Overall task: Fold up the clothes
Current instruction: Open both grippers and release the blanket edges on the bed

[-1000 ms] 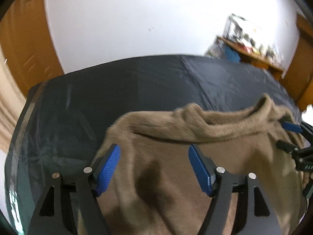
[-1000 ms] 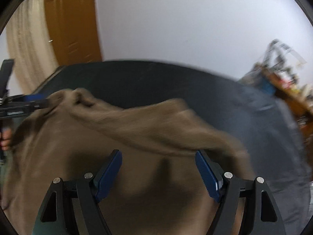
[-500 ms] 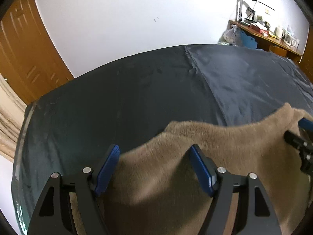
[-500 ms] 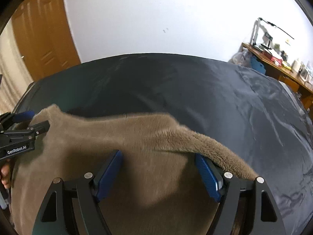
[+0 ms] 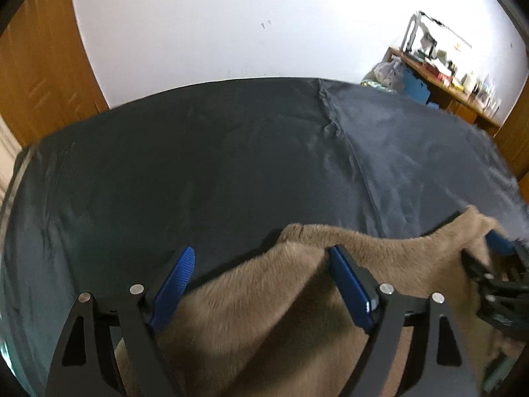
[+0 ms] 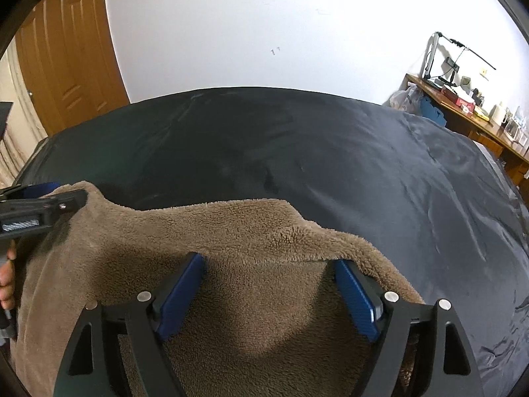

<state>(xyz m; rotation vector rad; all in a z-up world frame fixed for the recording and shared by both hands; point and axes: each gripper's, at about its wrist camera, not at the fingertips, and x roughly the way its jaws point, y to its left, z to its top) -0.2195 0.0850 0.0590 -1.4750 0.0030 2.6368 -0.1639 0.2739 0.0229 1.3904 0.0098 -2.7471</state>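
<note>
1 brown fleece garment (image 6: pixel 251 264) lies on a dark, smooth bedsheet (image 6: pixel 363 165), its pile thick and fuzzy, its far edge running in a soft, wavy line across the near part of the bed. The cloth fills the lower half of both wrist views and drapes up over the tips of the tools.

2 grippers work at that far edge. The right gripper (image 6: pixel 269 289) has black, triangular-framed fingers with ribbed blue pads (image 6: pixel 180 294); its jaws are opening, with fleece bunched between them and a fold lying over the right pad. The left gripper (image 5: pixel 261 284) is built the same way; its jaws are also opening, the left pad bare over the sheet and the right pad under the garment's edge, with fleece spanning part of the gap. Neither pair of pads presses the cloth.

From the right wrist view the left gripper shows at the garment's left corner, with a person's fingers (image 6: pixel 6 284) behind it.

Beyond the bed stand a plain white wall (image 6: pixel 264 33), an orange-brown panelled wooden door (image 6: pixel 66 49) at left, and a cluttered wooden desk (image 6: pixel 463 112) at right.
</note>
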